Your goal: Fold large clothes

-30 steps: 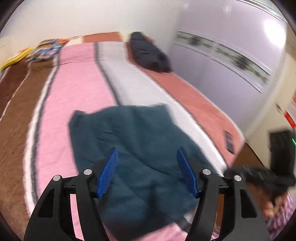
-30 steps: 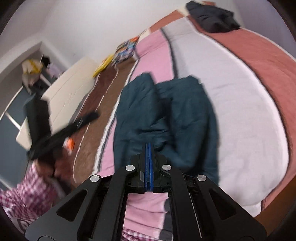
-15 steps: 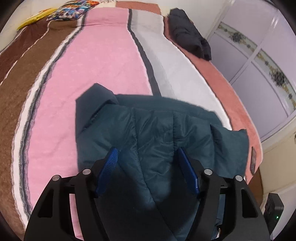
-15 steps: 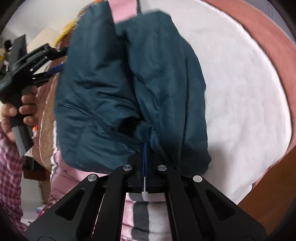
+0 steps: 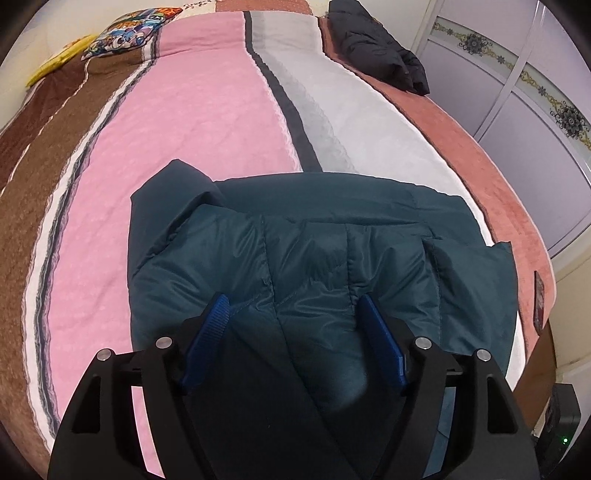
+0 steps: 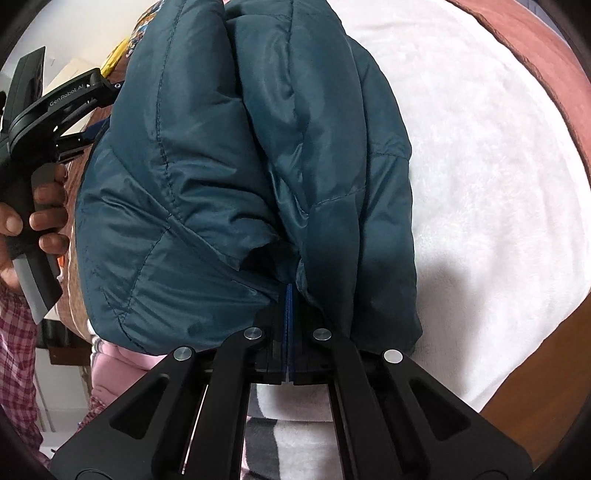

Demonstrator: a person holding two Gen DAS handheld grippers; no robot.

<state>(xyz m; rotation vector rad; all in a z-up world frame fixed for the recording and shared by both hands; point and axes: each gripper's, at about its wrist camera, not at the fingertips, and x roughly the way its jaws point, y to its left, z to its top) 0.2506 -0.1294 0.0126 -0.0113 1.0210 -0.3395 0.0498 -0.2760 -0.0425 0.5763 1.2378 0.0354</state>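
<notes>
Jacket [image 5: 317, 258] lies crosswise under my opening left claw [image 5: 291, 332], fabric between its jaws, while my right claw [image 6: 290, 295] pinches its near edge.

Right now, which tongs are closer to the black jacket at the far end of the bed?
Neither clearly. Both the left tongs and the right tongs are at the teal jacket, far from the black jacket.

Home bedroom. Large bed [image 5: 207, 122] covered by striped quilt, pink, brown, white, rust. Cartoon-print pillow [image 5: 129, 31] seen at bed's head end. Wardrobe doors [image 5: 517, 74] with floral trim stood beside bed. Dark garment [image 5: 376, 55] left near head end.
</notes>
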